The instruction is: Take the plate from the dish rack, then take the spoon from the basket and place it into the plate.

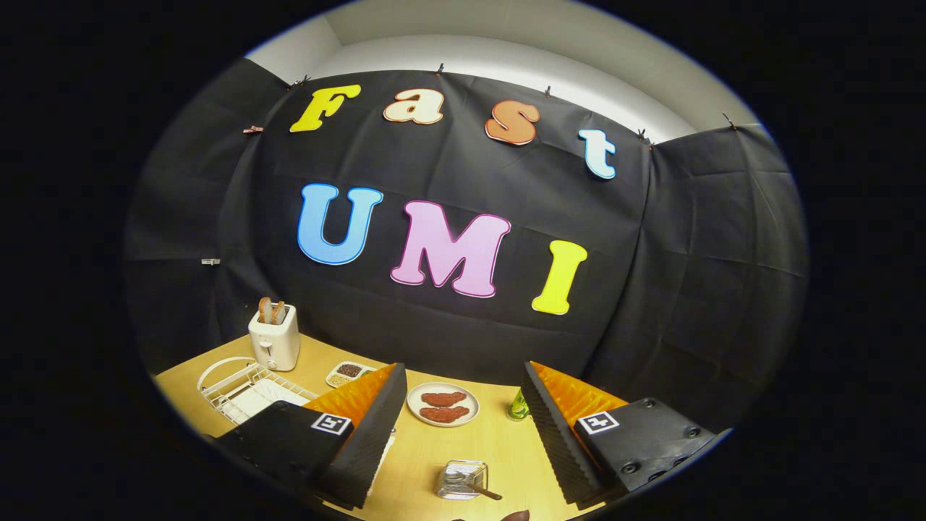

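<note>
Overhead still-frame notes. Gripper [463, 434] held high above the counter [499, 449], looking out at the booth wall; jaws stand wide apart with nothing between them, orange backing and black ribbed pads on each finger.

Dish rack [242, 387]: white wire, at the far left of the counter, beyond and to the left of the left finger [365, 434]. A pale flat shape lies in it, partly cut off by that finger's housing. Probably the plate to be taken, but the view is too small and blocked to be sure. Rack's long axis seems to run diagonally, from near the toaster [274, 336] down toward the left finger.

Basket [463, 479]: small clear container on the counter, low between the two fingers, nearer than anything else. Spoon [479, 489] lies in it, handle poking out toward the right finger [557, 441].

Other items: a plate of two reddish pieces [443, 404] sits ahead between the fingers, beyond the basket; a divided snack tray [347, 373] just past the left fingertip; a green bottle [518, 407] beside the right fingertip.

Judgement: nothing taken yet. First target lies well left of the jaw line, so the coming move calls for a swing left and down to bring the open jaws toward the rack. Basket, by contrast, already sits on the centre line.
</note>
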Demonstrator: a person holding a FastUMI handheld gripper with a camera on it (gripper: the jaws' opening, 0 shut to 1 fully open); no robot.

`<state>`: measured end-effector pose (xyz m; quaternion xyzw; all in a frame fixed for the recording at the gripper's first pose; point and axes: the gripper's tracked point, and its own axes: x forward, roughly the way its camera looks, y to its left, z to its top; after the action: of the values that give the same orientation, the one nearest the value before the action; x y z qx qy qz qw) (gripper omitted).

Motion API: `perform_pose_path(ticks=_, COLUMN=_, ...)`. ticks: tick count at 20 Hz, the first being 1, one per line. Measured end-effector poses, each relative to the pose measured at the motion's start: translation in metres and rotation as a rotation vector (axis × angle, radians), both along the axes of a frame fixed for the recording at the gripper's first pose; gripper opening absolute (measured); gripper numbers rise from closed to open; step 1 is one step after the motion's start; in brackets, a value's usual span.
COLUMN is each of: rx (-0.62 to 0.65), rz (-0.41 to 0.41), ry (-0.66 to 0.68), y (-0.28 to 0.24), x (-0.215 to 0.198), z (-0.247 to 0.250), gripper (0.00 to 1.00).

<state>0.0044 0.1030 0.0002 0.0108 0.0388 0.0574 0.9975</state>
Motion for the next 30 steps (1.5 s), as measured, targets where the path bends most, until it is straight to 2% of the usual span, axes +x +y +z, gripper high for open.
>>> perform_pose_path(ticks=4, rx=0.026, rz=0.041, ry=0.085, y=0.037, x=0.001, z=-0.018, gripper=0.97)
perform_pose_path(ticks=9, rx=0.047, rz=0.078, ry=0.272, y=0.082, x=0.007, z=-0.065, gripper=0.98)
perform_pose_path(ticks=15, rx=0.027, rz=0.034, ry=0.455, y=0.117, x=0.026, z=-0.124, gripper=0.93)
perform_pose_path(ticks=19, rx=0.024, rz=-0.039, ry=0.523, y=0.13, x=0.043, z=-0.155, gripper=0.78)
perform_pose_path(ticks=24, rx=0.041, rz=-0.135, ry=0.622, y=0.142, x=0.053, z=-0.197, gripper=0.64)
perform_pose_path(ticks=26, rx=0.04, rz=-0.181, ry=0.632, y=0.14, x=0.059, z=-0.204, gripper=0.52)
perform_pose_path(ticks=27, rx=0.029, rz=-0.218, ry=0.628, y=0.134, x=0.062, z=-0.205, gripper=0.28)
perform_pose_path(ticks=30, rx=-0.058, rz=-0.299, ry=0.642, y=0.122, x=0.06, z=-0.206, gripper=0.21)
